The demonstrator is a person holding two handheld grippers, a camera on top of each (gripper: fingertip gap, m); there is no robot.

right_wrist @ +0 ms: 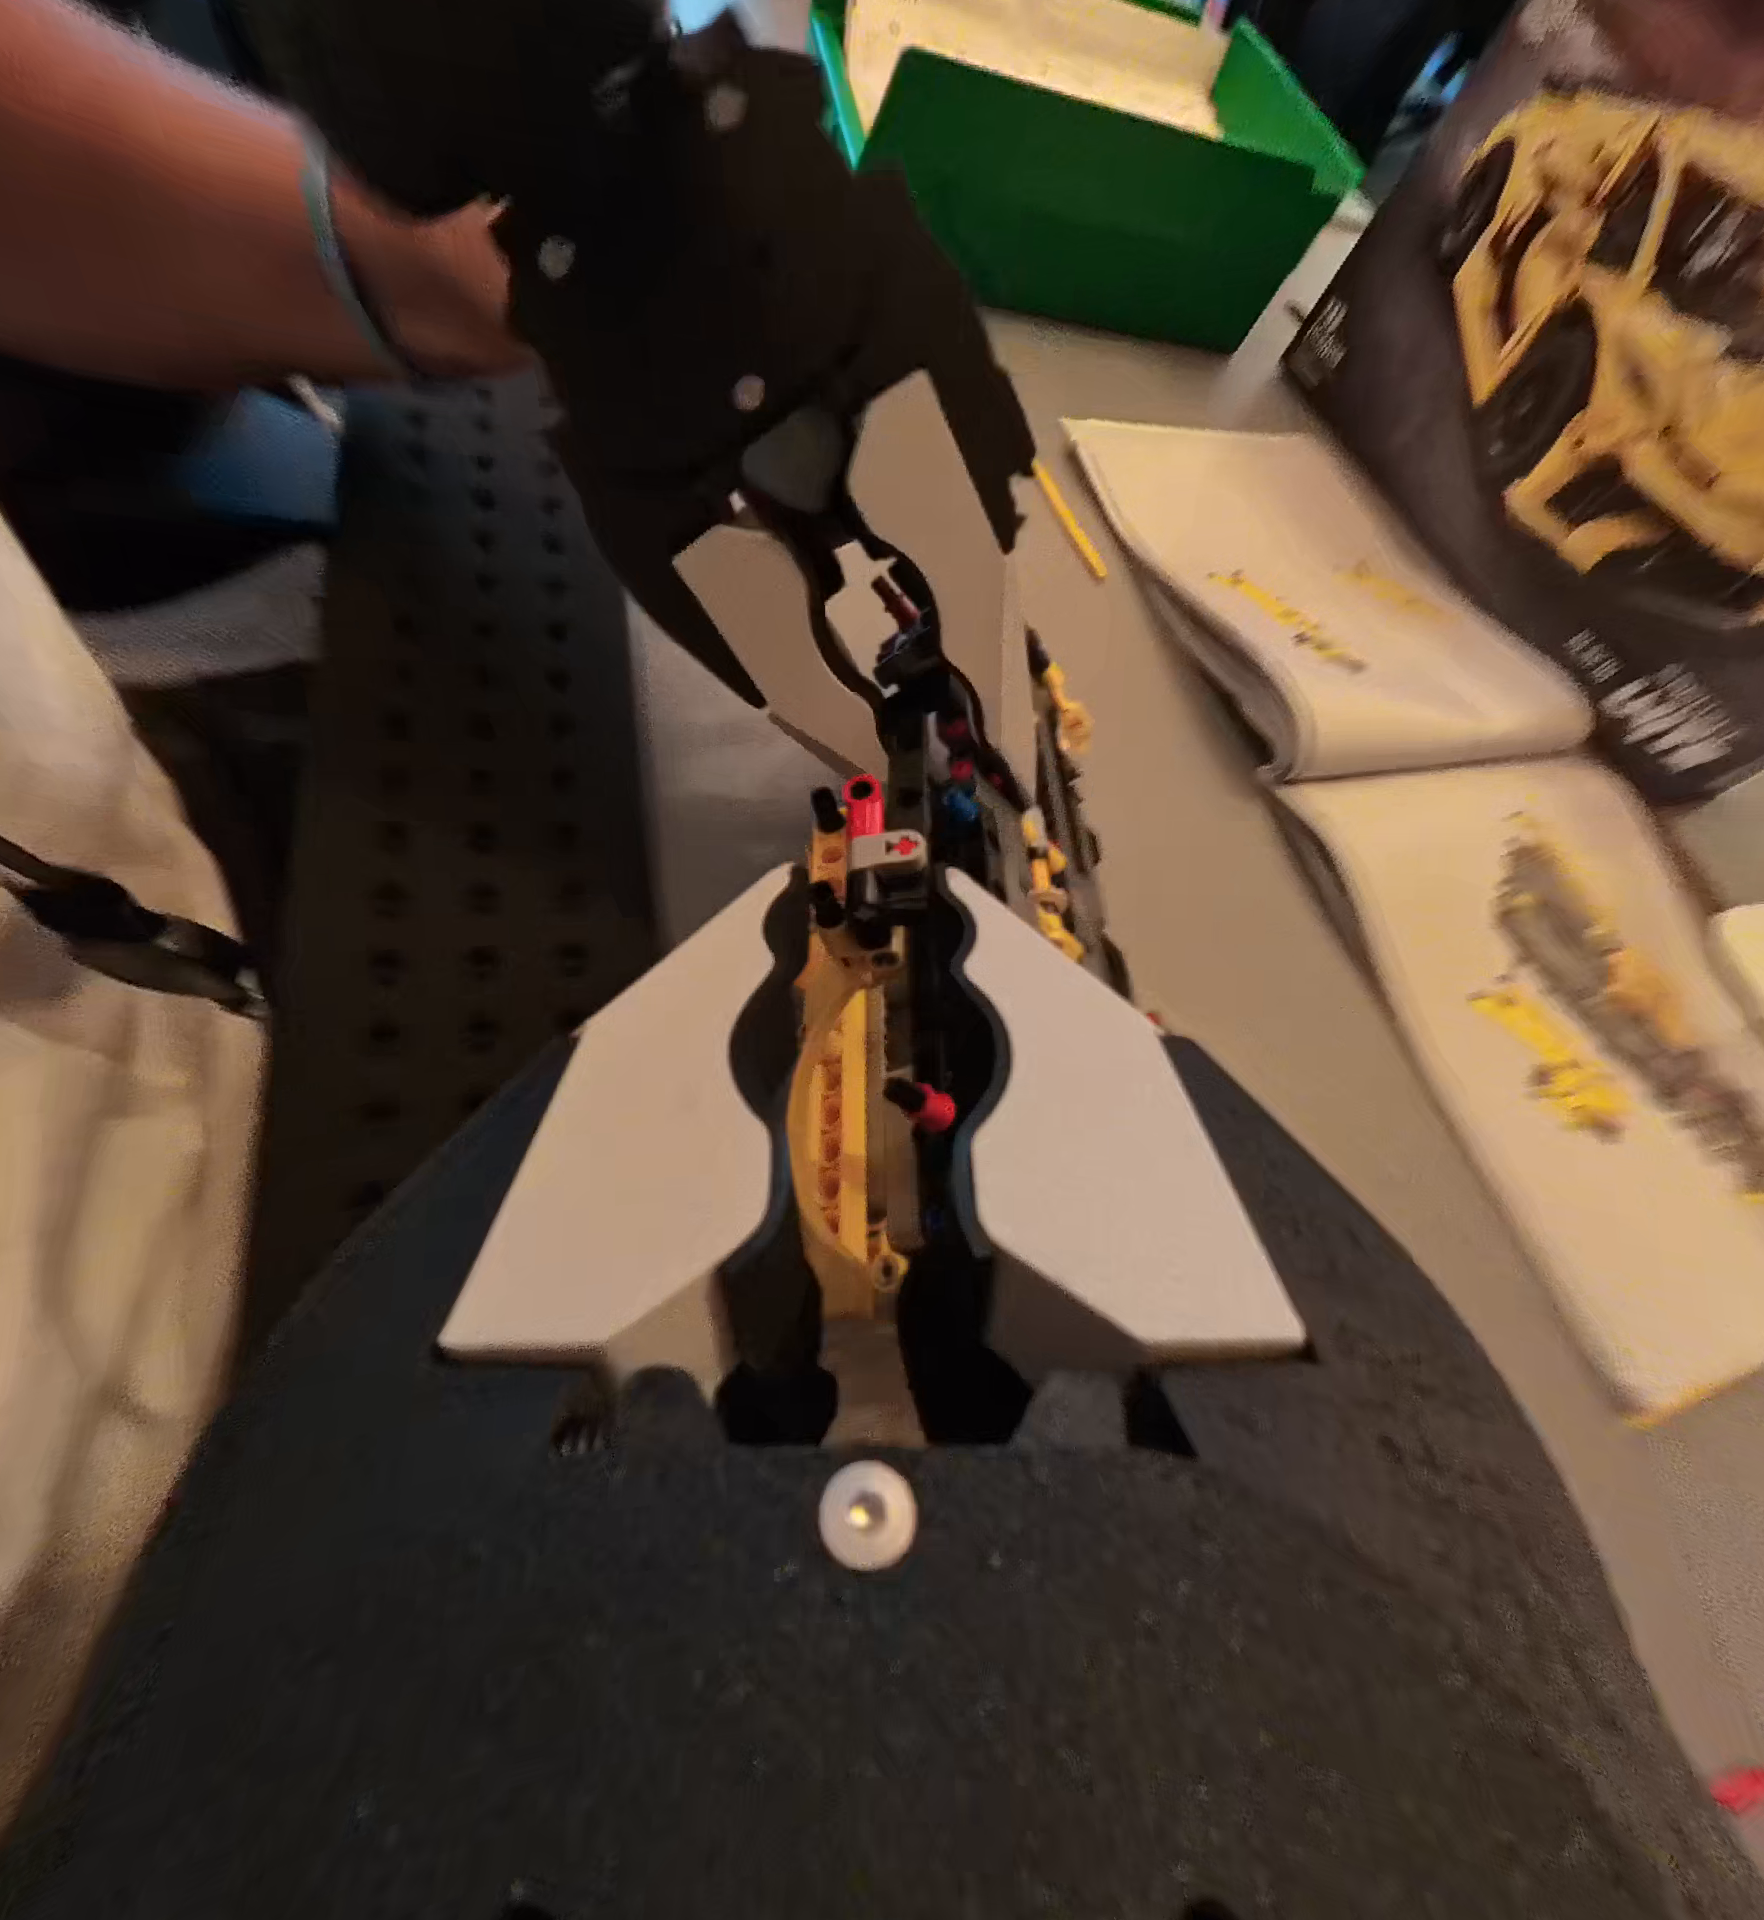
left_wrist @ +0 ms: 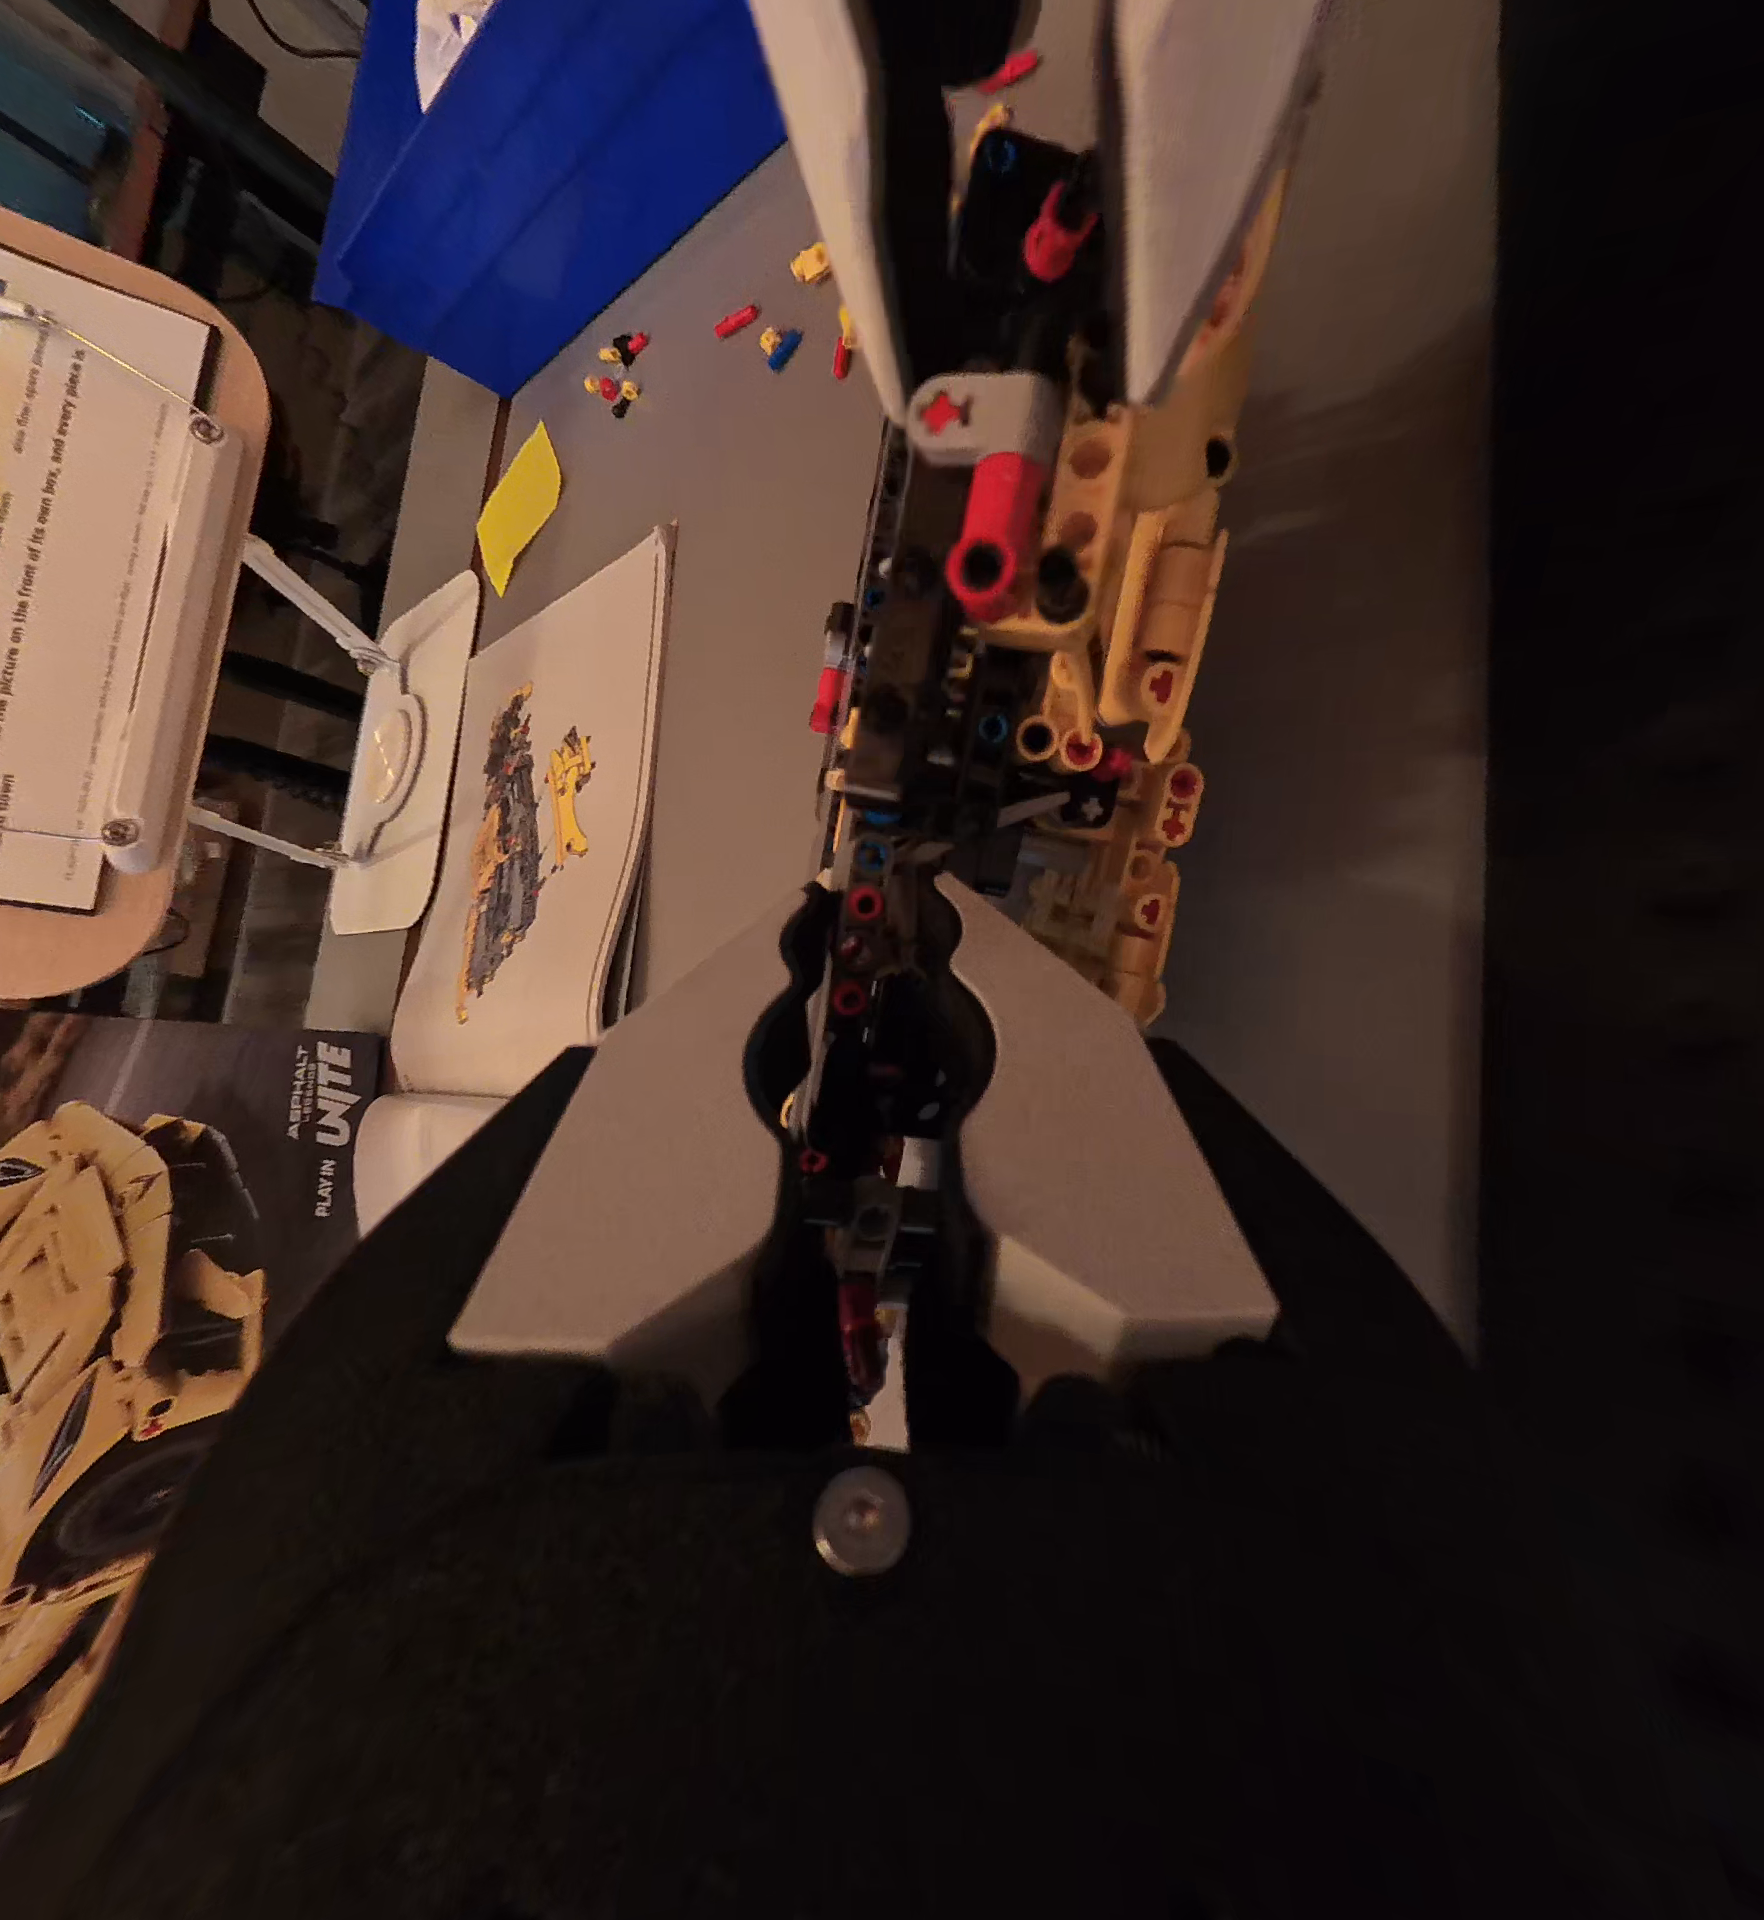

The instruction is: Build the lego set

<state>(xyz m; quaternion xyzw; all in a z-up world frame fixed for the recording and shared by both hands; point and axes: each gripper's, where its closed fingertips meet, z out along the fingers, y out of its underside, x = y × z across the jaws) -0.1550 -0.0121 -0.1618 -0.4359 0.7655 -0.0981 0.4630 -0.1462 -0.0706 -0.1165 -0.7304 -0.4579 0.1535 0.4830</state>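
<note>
Blue bin (left_wrist: 545, 177) sits beyond the lego model (left_wrist: 1023, 665), contents partly seen, pale, unidentifiable. Green bin (right_wrist: 1086, 197) holds pale sheets. Left gripper (left_wrist: 873, 914) fingers (left_wrist: 649, 1143) clamp the model's dark end; right gripper (right_wrist: 873, 894) fingers (right_wrist: 1117, 1164) clamp its yellow end, above the tabletop (left_wrist: 753, 540). Lettered set box (right_wrist: 1636, 364), open instruction booklet (right_wrist: 1532, 1039) beside the model.

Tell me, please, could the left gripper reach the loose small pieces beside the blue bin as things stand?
Probably not yet: the left gripper is shut on the lego model, which the right gripper also clamps. The loose pieces lie unobstructed on the table, by the blue bin.
</note>
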